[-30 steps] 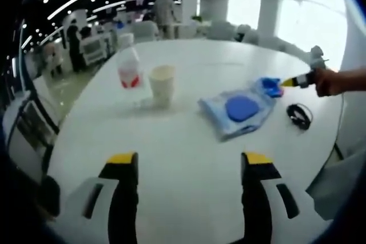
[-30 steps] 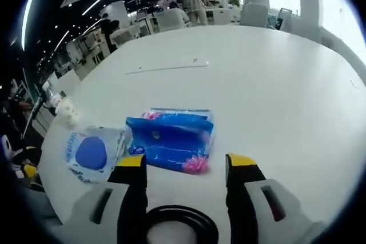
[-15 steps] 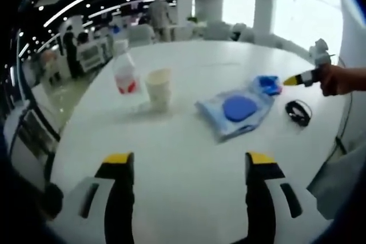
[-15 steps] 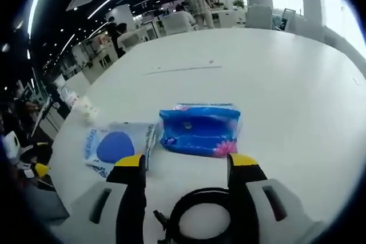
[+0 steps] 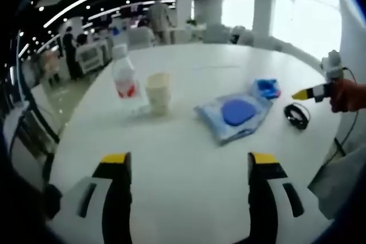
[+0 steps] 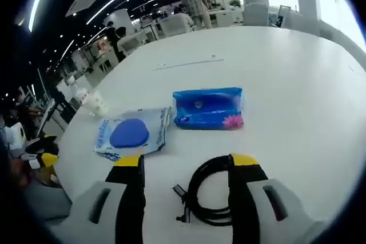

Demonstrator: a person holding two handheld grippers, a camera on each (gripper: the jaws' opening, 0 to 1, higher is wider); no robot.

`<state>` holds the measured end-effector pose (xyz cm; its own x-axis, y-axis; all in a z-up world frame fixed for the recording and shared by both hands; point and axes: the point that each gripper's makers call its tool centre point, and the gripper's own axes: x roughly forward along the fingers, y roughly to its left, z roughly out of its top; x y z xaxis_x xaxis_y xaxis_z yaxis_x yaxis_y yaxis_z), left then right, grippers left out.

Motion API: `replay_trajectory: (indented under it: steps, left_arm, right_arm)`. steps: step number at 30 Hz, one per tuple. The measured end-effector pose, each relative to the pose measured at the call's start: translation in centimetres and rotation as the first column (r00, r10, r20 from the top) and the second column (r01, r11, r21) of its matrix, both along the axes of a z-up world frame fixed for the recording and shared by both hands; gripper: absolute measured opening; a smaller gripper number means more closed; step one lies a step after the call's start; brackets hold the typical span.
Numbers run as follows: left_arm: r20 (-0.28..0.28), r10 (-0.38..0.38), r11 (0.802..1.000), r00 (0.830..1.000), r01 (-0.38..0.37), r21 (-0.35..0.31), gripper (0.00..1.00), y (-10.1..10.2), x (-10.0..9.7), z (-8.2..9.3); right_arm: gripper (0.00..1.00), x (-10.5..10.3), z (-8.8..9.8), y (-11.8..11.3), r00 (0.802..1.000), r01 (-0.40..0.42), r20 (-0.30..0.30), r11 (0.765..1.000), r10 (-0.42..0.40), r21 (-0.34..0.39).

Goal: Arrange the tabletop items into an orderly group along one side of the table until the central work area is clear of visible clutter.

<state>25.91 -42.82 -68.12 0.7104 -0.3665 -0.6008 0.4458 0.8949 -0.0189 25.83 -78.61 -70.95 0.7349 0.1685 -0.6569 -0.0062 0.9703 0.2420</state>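
Round white table (image 5: 189, 158), smooth and glossy. Wipes pack (image 5: 231, 115) – flat, soft, pale blue with a dark blue oval lid – lies near centre, long axis running from the cup (image 5: 158, 91) side toward the tissue pack (image 6: 209, 108). Tissue pack: crinkly blue film, oblong, just beside the wipes. Paper cup upright, contents not visible; clear plastic bottle (image 5: 124, 79) just beside it. Black coiled cable (image 6: 209, 195) lies flat between the spread jaws of the right gripper (image 6: 187, 167). Left gripper (image 5: 189, 159) – jaws apart, nothing between.
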Motion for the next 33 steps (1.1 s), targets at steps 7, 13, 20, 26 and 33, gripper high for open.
replay_trajectory:
  steps: [7,13,20,26,33]
  left_arm:
    - [0.018,-0.011,0.999,1.0,0.012,-0.046,0.81,-0.9,0.1,1.0]
    - [-0.01,-0.043,0.997,0.999,0.042,-0.057,0.81,-1.7,-0.5,0.4]
    - [-0.005,-0.084,0.992,0.996,0.083,-0.09,0.81,-3.2,-0.9,0.9]
    - [-0.029,-0.096,0.989,0.995,0.092,-0.114,0.8,-3.8,-1.2,0.6]
    - [-0.045,-0.098,0.988,0.994,0.092,-0.127,0.8,-3.9,-1.3,0.4]
  right_arm:
    - [0.58,-1.4,-0.1,1.6,1.0,0.001,0.009,1.0,-0.001,-0.022]
    - [0.57,-2.9,0.7,2.4,0.999,0.038,0.022,0.999,-0.038,-0.006]
    - [0.56,-4.3,0.8,2.6,0.996,0.088,0.012,0.996,-0.088,0.001]
    - [0.54,-5.0,1.1,3.2,0.995,0.098,0.018,0.995,-0.098,0.013]
    - [0.53,-5.5,0.8,3.7,0.997,0.071,0.005,0.997,-0.071,0.003]
